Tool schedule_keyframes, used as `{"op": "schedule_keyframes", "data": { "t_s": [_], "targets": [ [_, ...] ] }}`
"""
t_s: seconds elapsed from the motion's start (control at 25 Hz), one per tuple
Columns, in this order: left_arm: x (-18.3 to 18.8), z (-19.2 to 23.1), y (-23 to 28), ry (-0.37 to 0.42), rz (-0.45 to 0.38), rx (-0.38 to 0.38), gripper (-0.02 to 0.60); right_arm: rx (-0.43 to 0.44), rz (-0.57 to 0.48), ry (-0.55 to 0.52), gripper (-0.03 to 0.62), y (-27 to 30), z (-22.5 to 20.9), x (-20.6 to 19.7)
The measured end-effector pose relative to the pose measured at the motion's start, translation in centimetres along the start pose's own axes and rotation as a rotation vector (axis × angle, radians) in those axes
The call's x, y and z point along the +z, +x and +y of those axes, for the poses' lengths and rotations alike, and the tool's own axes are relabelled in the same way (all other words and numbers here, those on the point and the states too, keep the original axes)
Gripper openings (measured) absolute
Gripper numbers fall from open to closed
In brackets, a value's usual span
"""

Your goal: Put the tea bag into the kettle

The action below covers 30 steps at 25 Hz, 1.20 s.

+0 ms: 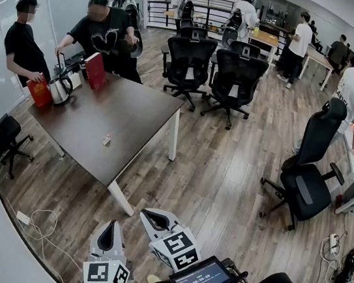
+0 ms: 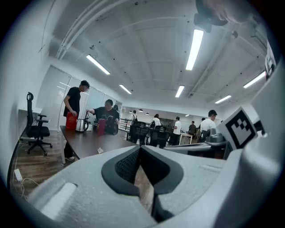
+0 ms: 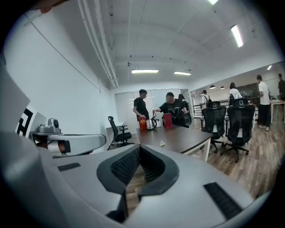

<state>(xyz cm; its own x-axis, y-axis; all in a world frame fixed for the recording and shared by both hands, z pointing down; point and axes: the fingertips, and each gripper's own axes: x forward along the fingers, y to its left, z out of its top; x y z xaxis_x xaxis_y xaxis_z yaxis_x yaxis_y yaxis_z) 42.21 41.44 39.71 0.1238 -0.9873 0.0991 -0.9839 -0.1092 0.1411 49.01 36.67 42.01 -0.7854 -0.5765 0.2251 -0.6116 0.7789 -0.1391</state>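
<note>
A small tea bag (image 1: 107, 139) lies on the dark table (image 1: 136, 125), toward its near edge. The steel kettle (image 1: 59, 89) stands at the table's far left end, between two red boxes (image 1: 39, 92). Both grippers are low in the head view, well short of the table and over the wooden floor. The left gripper (image 1: 112, 223) and the right gripper (image 1: 144, 212) are shut, with nothing between their tips. The left gripper view shows the tea bag (image 2: 100, 150) and kettle (image 2: 81, 125) far off. They are just as distant in the right gripper view: tea bag (image 3: 163, 143), kettle (image 3: 152, 123).
Two people in black stand at the table's far end by the kettle. Black office chairs (image 1: 190, 62) stand beyond the table, and another chair (image 1: 307, 173) is at the right. A cable (image 1: 39, 222) trails on the floor at the left. More people stand further back.
</note>
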Motion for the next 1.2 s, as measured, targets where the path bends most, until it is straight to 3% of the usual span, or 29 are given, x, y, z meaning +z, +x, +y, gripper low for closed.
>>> {"op": "schedule_keyframes", "data": {
  "t_s": [0.72,1.2],
  "targets": [
    [1.1,-3.1,1.2,0.058,0.009,-0.007,0.006,-0.001,-0.008,0.073,0.009,-2.1,-2.0,0.3],
    [2.0,-0.3,-0.7,0.082,0.017,0.027,0.006,0.007,-0.005,0.073,0.008,-1.4,0.5,0.9]
  ]
}}
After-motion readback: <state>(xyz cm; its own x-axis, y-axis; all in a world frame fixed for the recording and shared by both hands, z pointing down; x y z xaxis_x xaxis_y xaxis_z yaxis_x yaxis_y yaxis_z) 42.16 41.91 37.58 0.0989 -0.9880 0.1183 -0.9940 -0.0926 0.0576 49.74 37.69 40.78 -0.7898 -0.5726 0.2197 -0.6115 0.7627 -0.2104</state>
